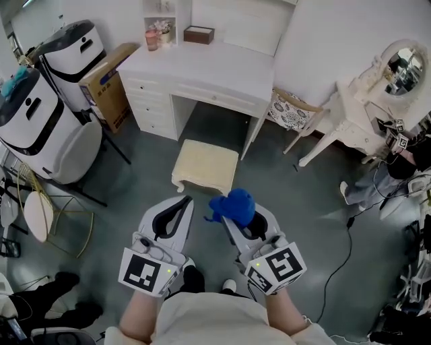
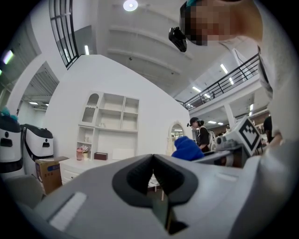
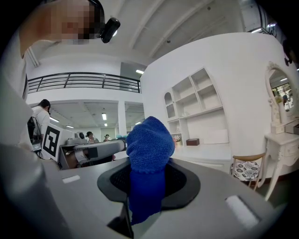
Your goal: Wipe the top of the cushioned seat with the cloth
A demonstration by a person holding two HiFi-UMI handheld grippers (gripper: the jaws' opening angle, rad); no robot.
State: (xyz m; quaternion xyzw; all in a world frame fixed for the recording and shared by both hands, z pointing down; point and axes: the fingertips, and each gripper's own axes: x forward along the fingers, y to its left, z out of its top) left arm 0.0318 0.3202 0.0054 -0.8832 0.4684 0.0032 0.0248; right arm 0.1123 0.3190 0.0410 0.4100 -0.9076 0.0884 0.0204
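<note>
R tool (image 3: 147,179) clamped on blue cloth (image 1: 234,205); L tool (image 1: 180,205) jaws together, empty; both short of cushioned seat (image 1: 205,166). Risk: bunched cloth slips out mid-wipe, so tool scrapes cushion.

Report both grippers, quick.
Left gripper: closed, empty.
Right gripper: closed on the cloth.

Bright even indoor light from ceiling lamps (image 2: 130,5); soft shadows; gripper views fisheye-warped, dark corners
</note>
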